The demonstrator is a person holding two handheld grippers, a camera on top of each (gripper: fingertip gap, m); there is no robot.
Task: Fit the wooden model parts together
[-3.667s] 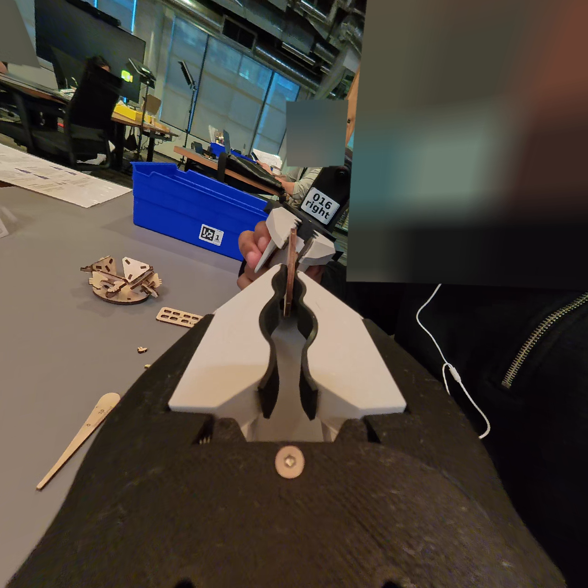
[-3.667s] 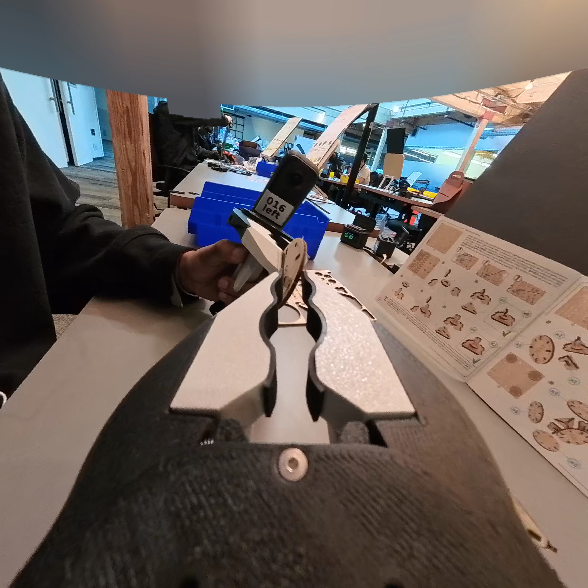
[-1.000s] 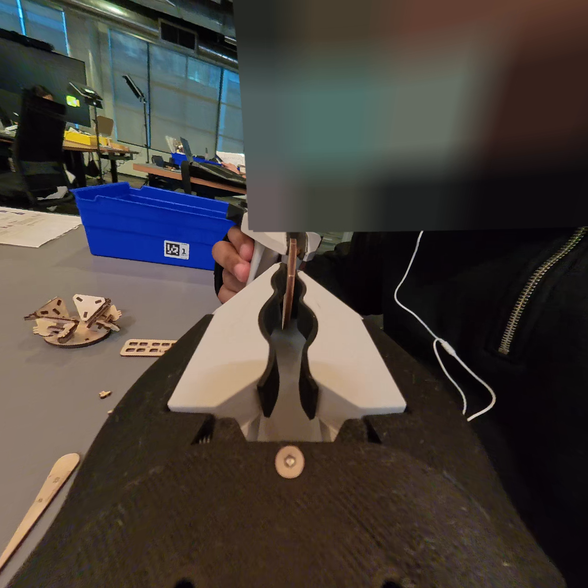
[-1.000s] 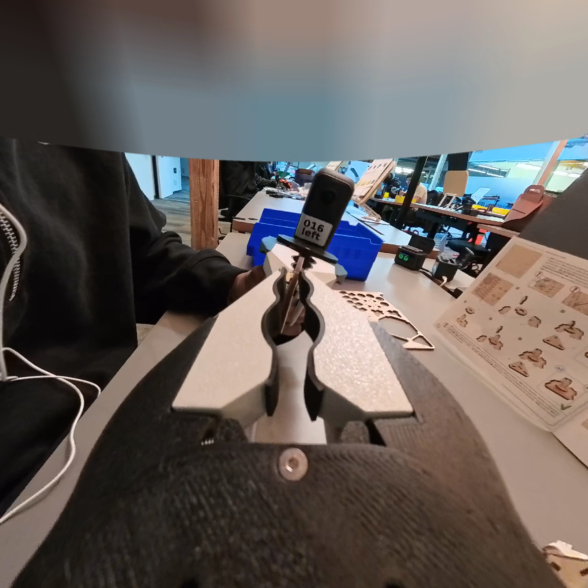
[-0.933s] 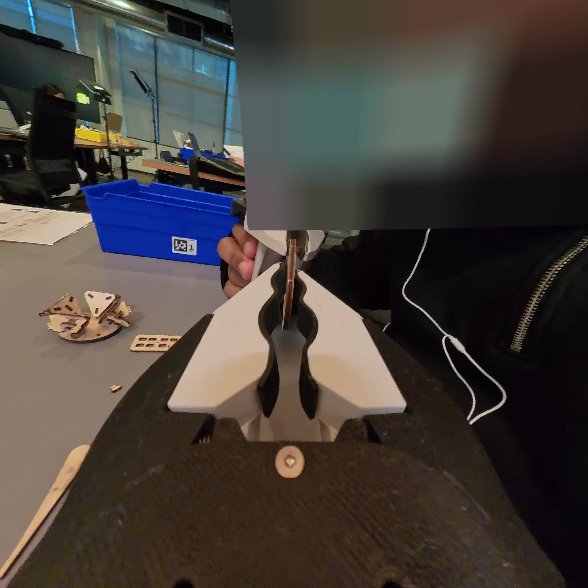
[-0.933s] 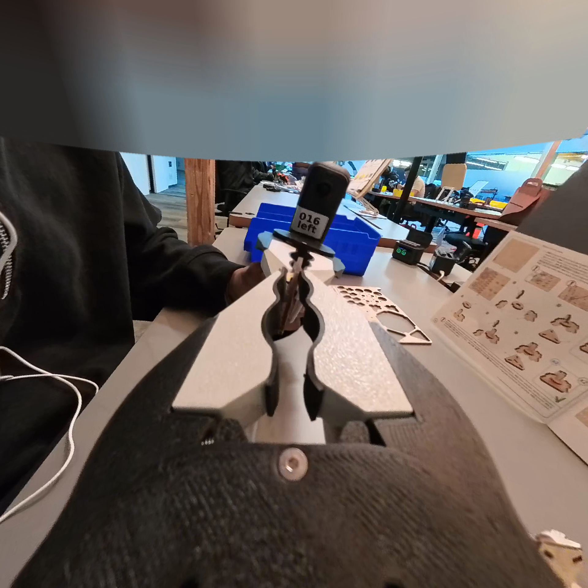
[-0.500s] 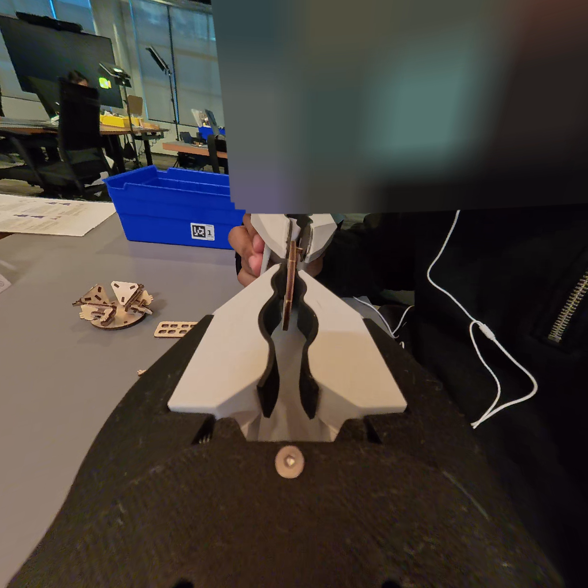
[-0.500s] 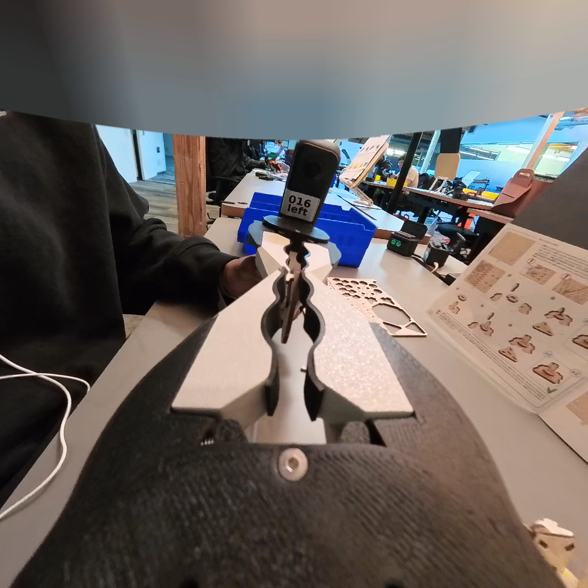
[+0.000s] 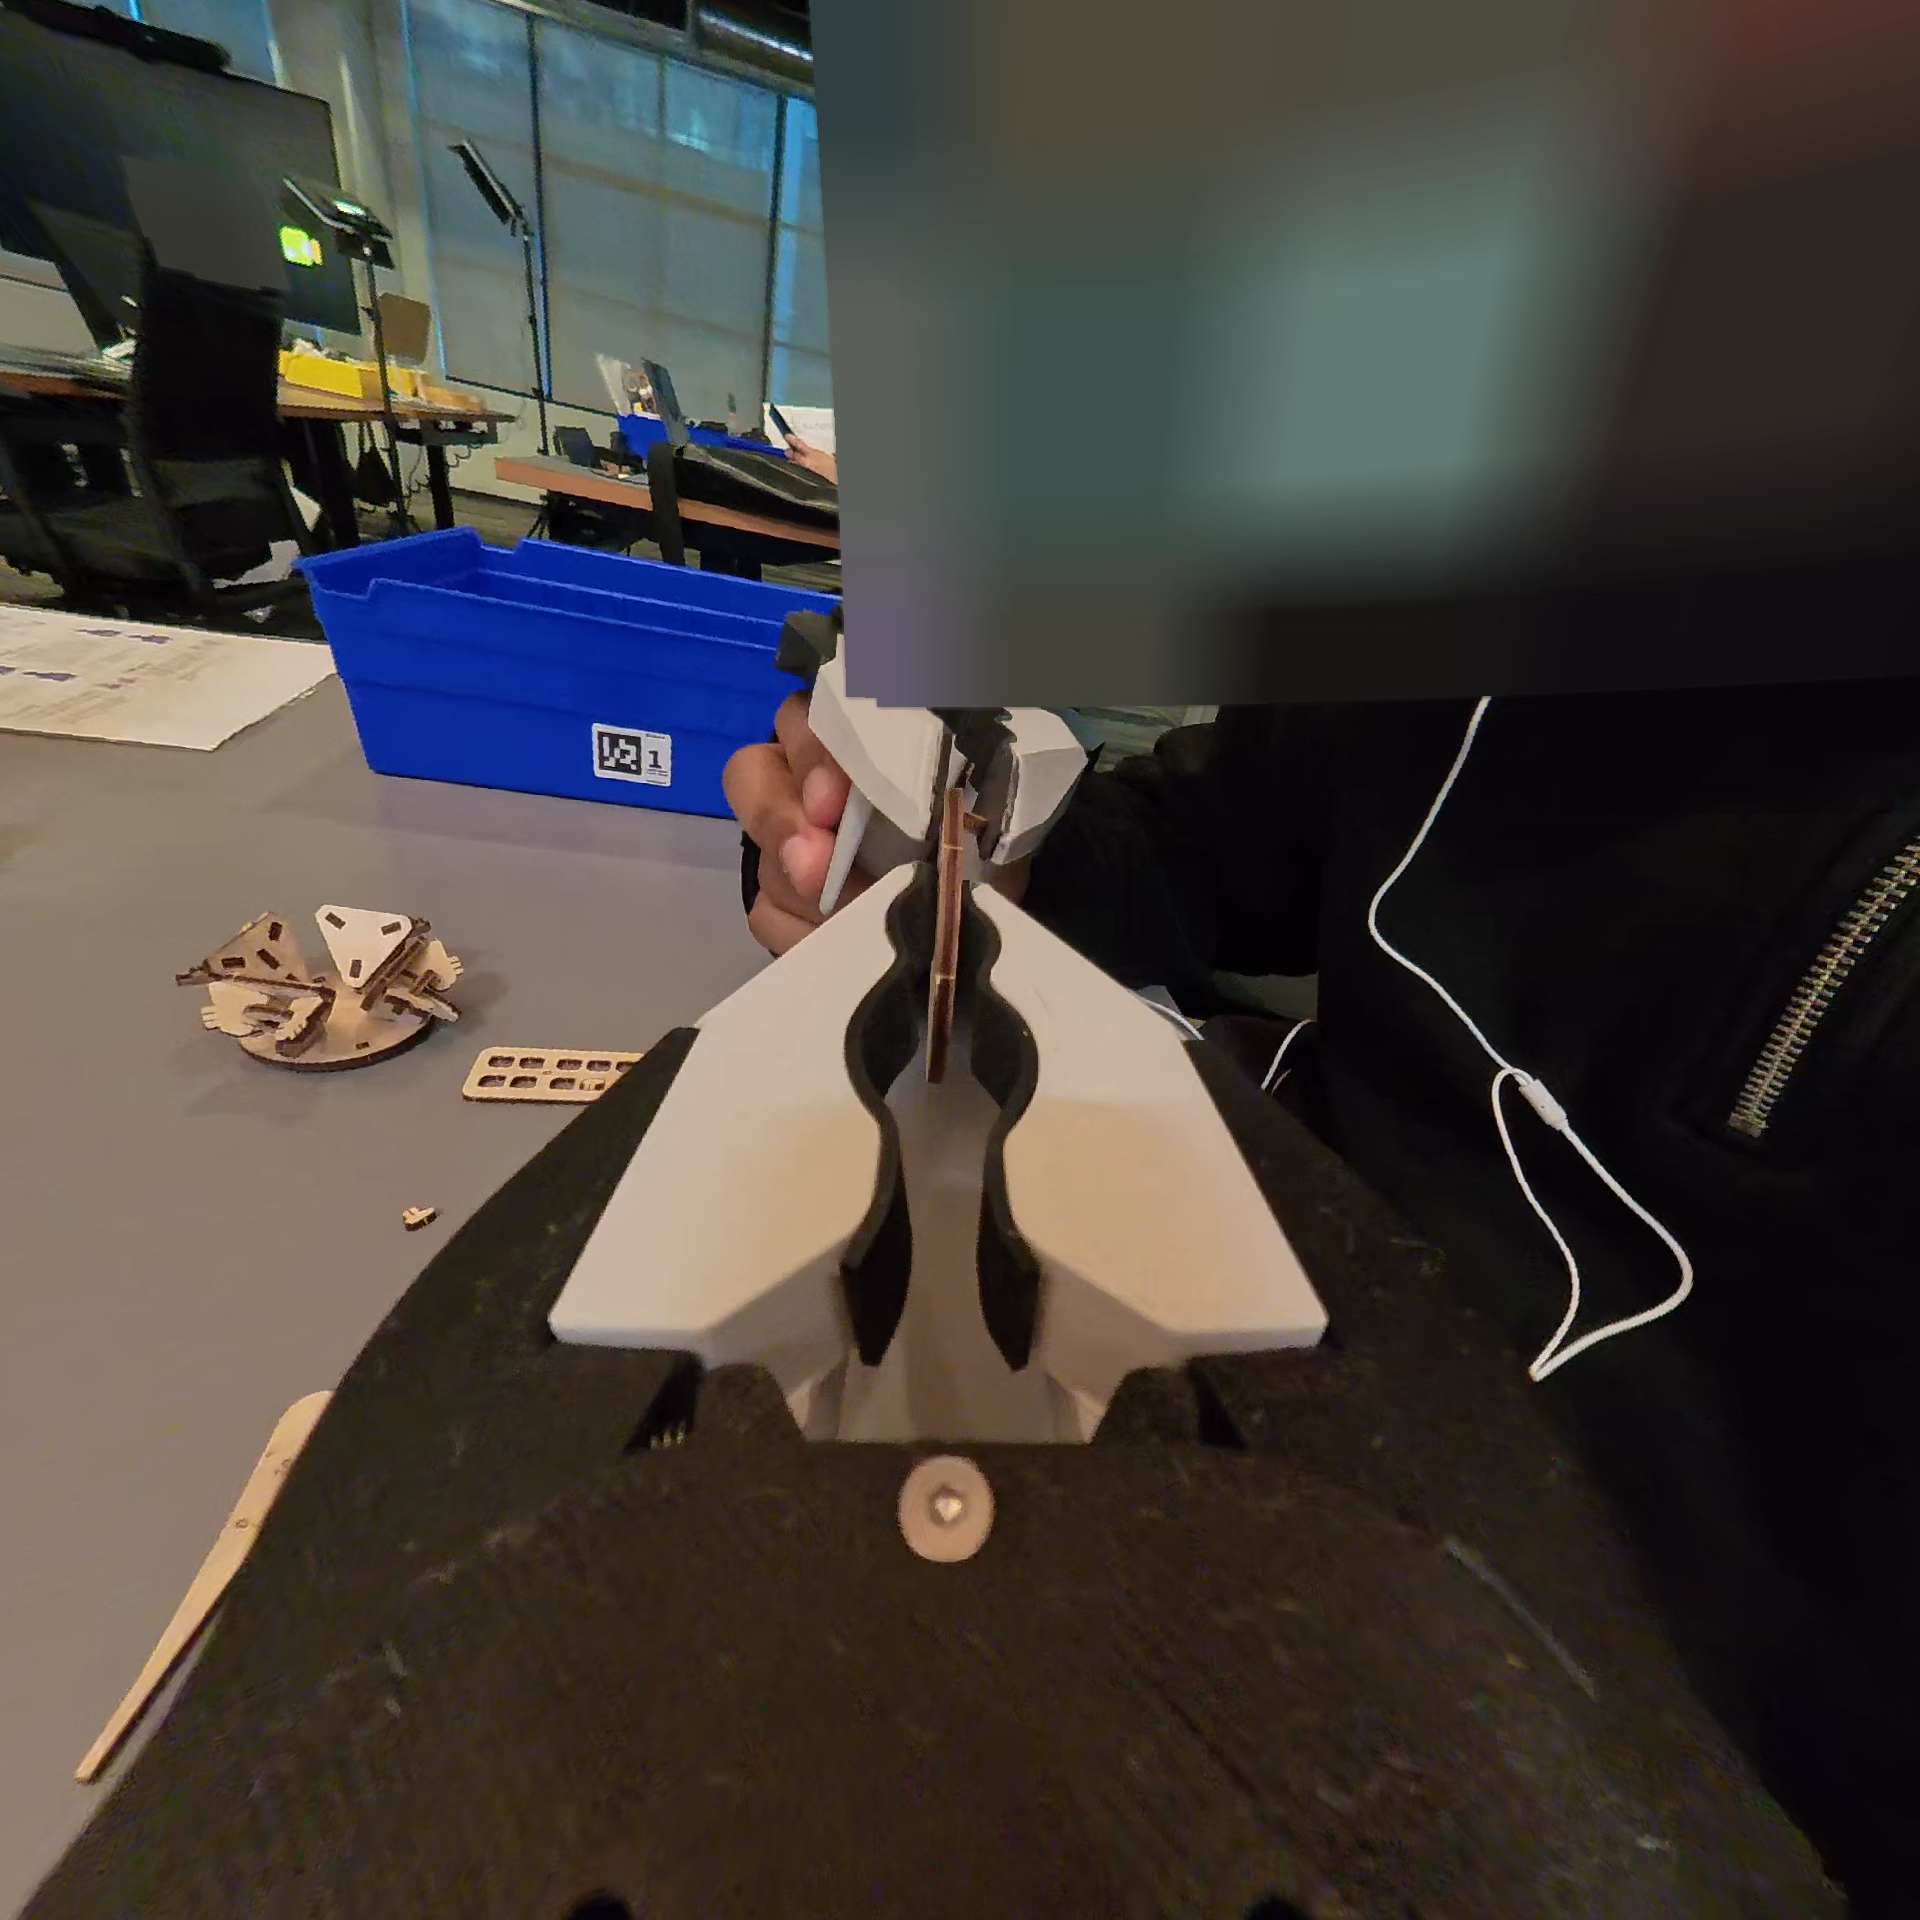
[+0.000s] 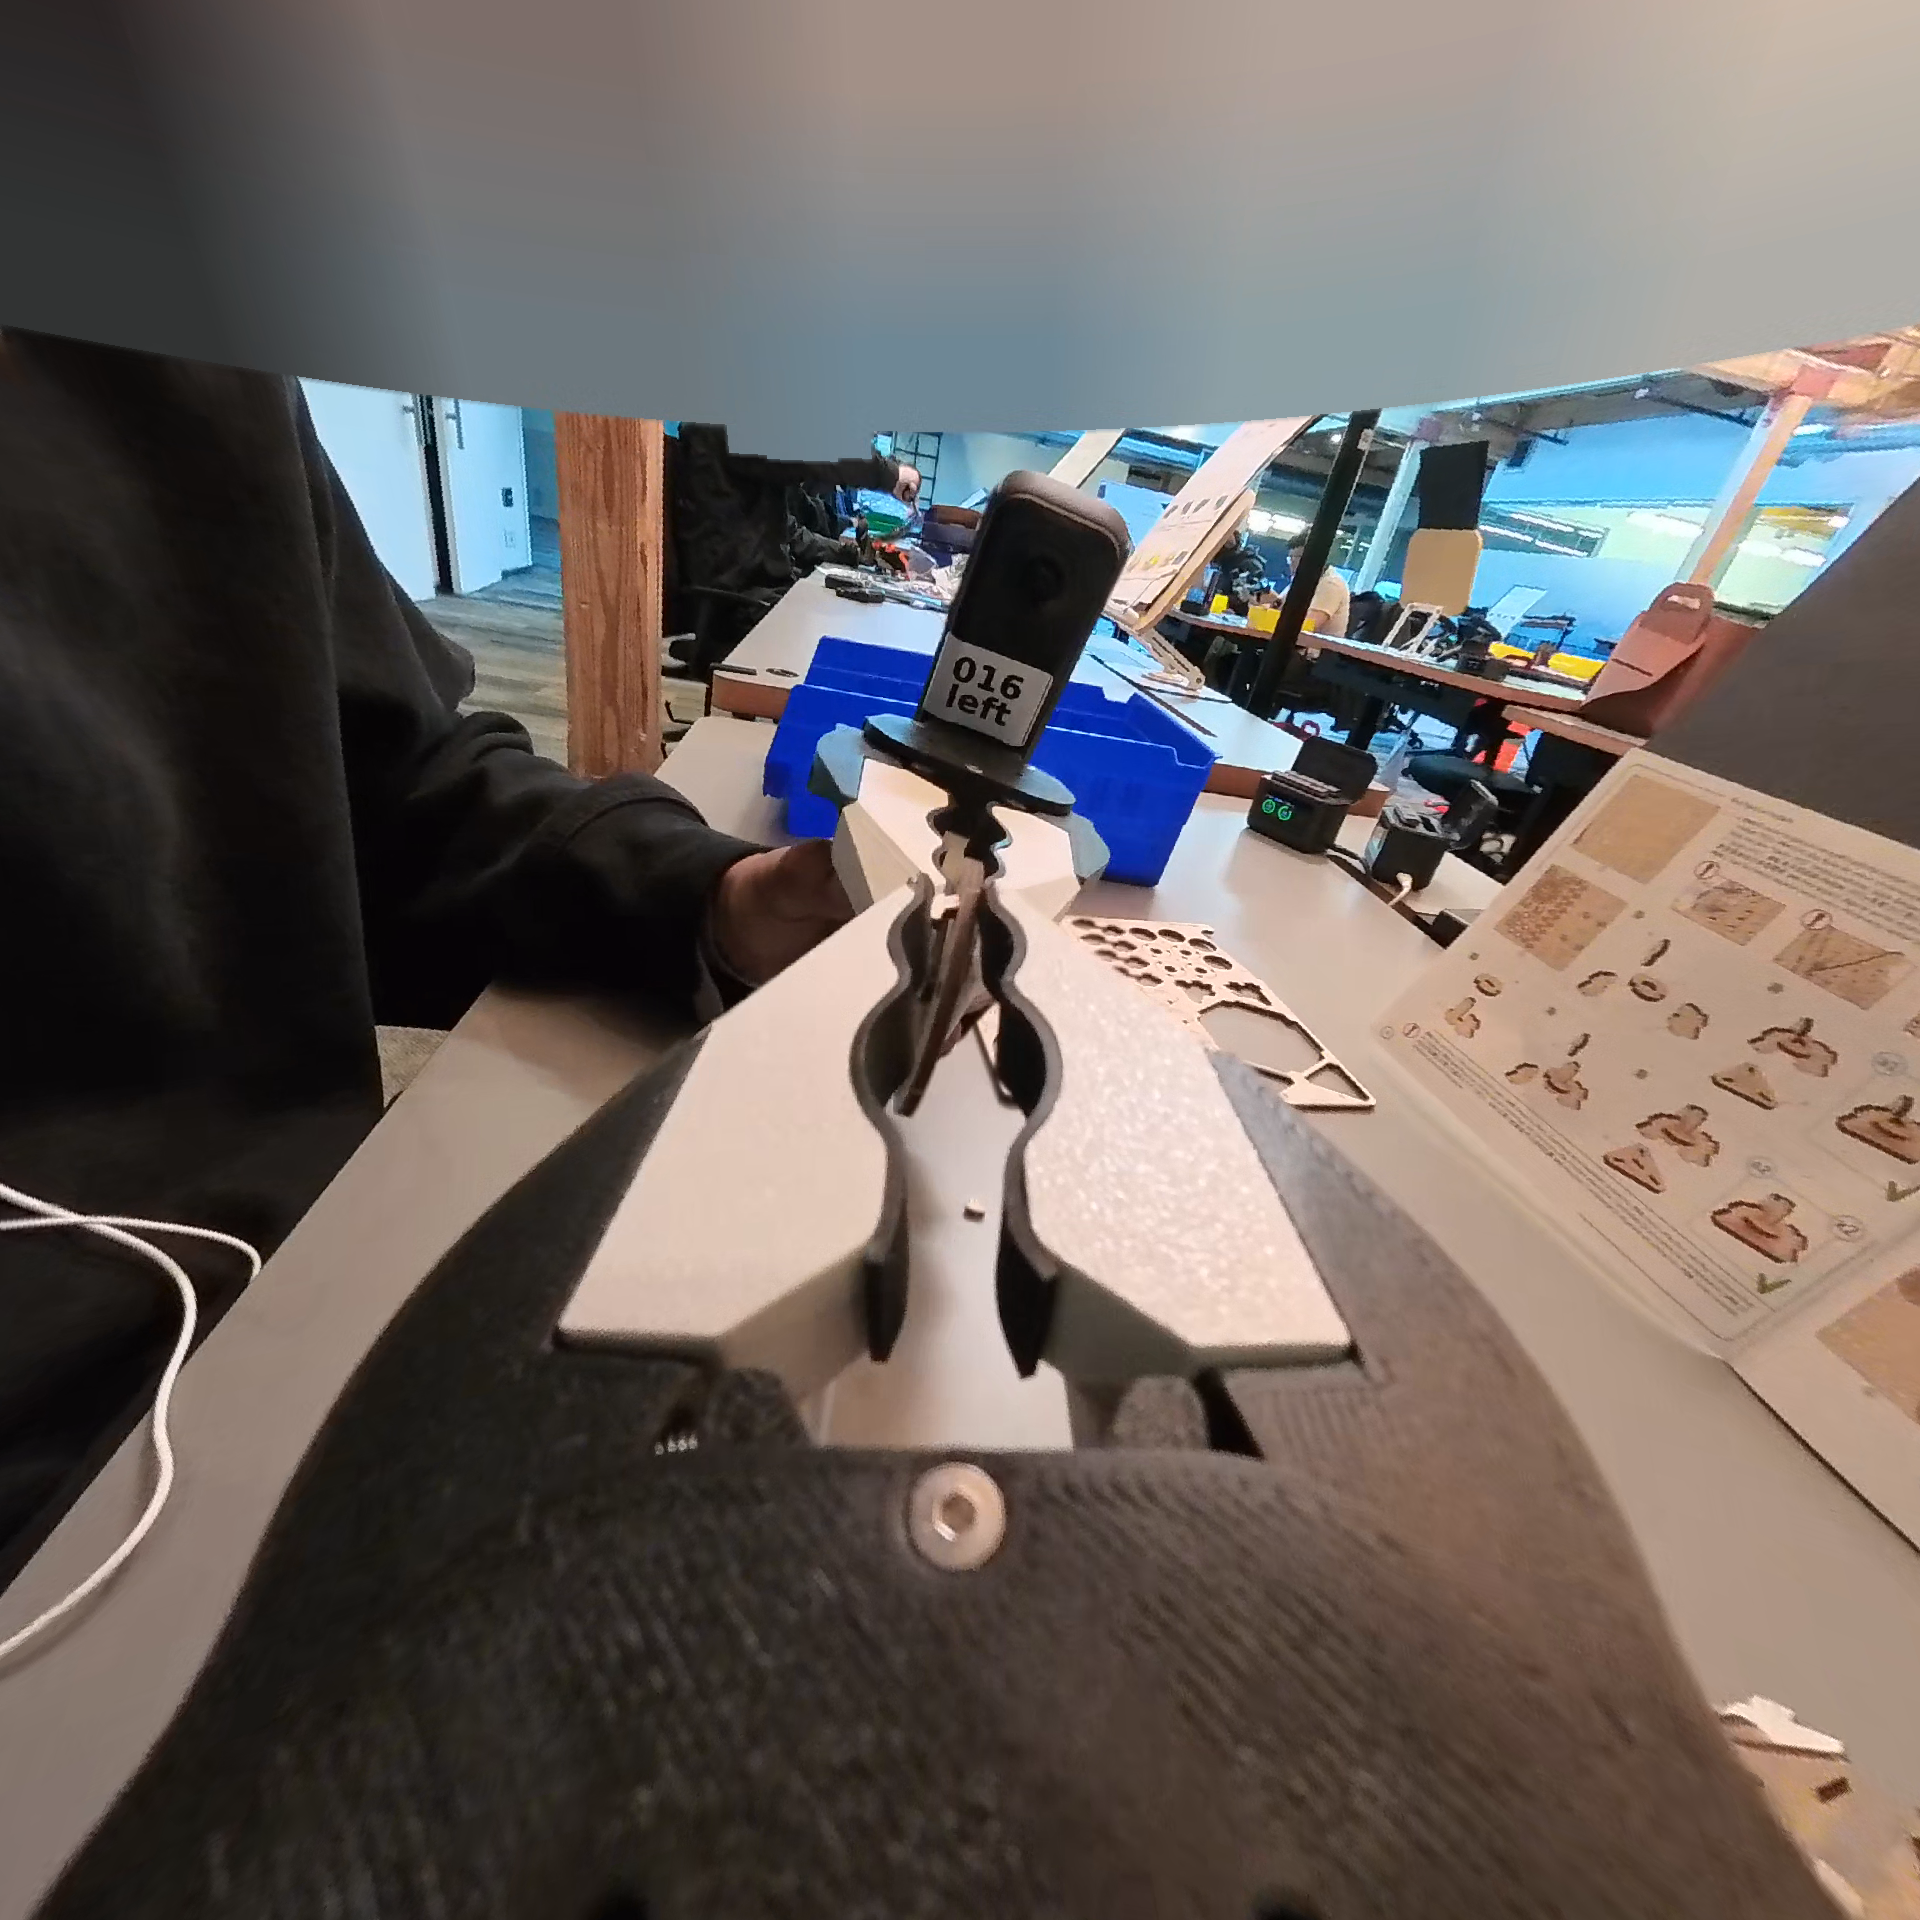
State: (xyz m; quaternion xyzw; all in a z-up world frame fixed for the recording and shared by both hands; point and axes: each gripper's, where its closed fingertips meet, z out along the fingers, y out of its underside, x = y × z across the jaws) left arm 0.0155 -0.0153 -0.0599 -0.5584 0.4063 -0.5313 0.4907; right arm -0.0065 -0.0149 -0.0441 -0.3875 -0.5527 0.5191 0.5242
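The left gripper is clamped on a thin wooden disc seen edge-on, its black pads pressed flat against both faces. The right gripper faces it nose to nose and is closed narrowly on the same disc at the far rim, where a small peg juts from one face; whether its pads bear on the disc alone or on the peg as well is hard to tell. The disc is held up in the air between the 2 grippers, above the near edge of the grey table, in front of the person's black jacket.

The disc looks like laser-cut plywood: light, stiff across its face, but thin enough to snap or split if bent or twisted. Its flat faces give the pads good purchase, so gripping across the faces near the rim suits it; the peg is the weak spot and would not stand a sideways push.

Toward the left edge of the table lie a part-built wooden assembly, a slotted strip and a wooden stick. A blue bin stands farther back; a punched-out sheet and an open booklet lie toward the right edge.
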